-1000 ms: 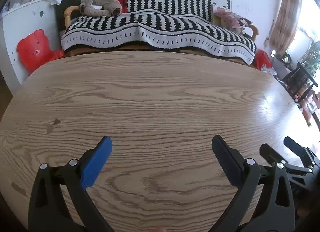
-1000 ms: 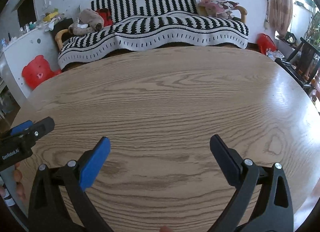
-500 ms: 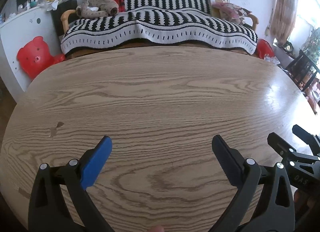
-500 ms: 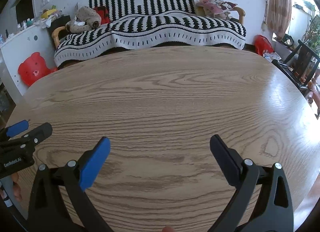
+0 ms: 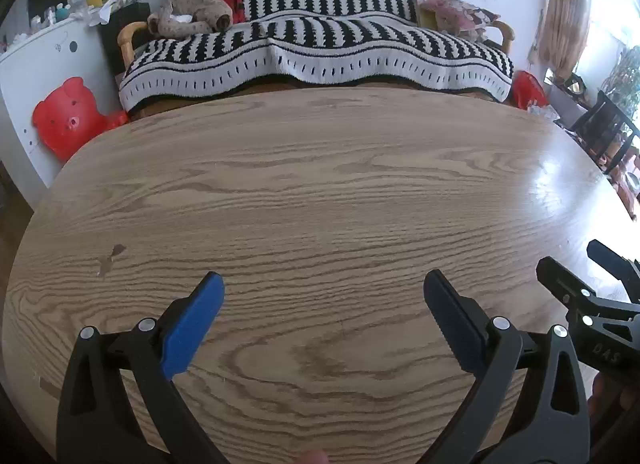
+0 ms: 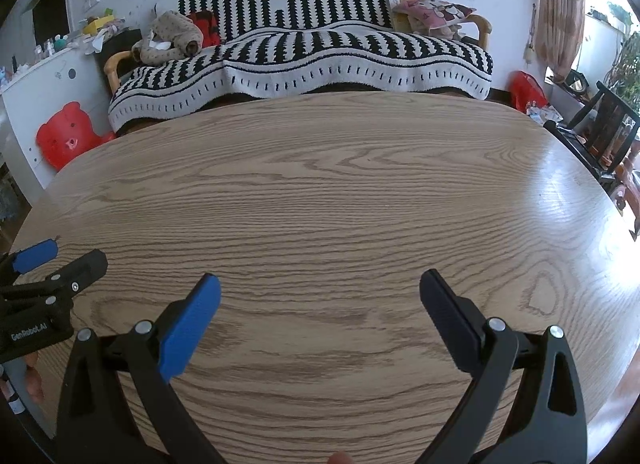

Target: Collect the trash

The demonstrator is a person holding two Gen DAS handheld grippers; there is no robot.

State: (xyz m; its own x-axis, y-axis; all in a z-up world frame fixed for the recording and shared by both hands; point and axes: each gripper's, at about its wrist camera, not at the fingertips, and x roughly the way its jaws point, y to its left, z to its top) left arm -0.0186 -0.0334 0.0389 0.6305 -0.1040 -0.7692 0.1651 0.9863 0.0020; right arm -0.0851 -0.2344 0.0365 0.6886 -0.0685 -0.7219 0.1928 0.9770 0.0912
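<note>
1. The left gripper hangs over the near part of the wooden worktop, its two fingers spread wide with only bare wood between them; it grasps nothing. It also shows at the left edge of the right wrist view.
2. The right gripper hovers just beside it, likewise released, fingers splayed over bare wood grain. Its tips reach into the left wrist view at the right edge.
3. No trash can be made out on the part of the worktop that either camera shows; where the task's trash lies cannot be told.
4. A small dark mark sits on the wood left of the left gripper.
5. Far left, a red bear-shaped plastic item leans against a white cabinet with clutter on top.
6. Beyond the worktop's far edge stands a sofa under a black-and-white striped throw. A brown soft toy lies at its left end, a patterned cushion at its right.
7. Right of the sofa is a red object; a curtain hangs above, and a dark chair stands by the bright window.
</note>
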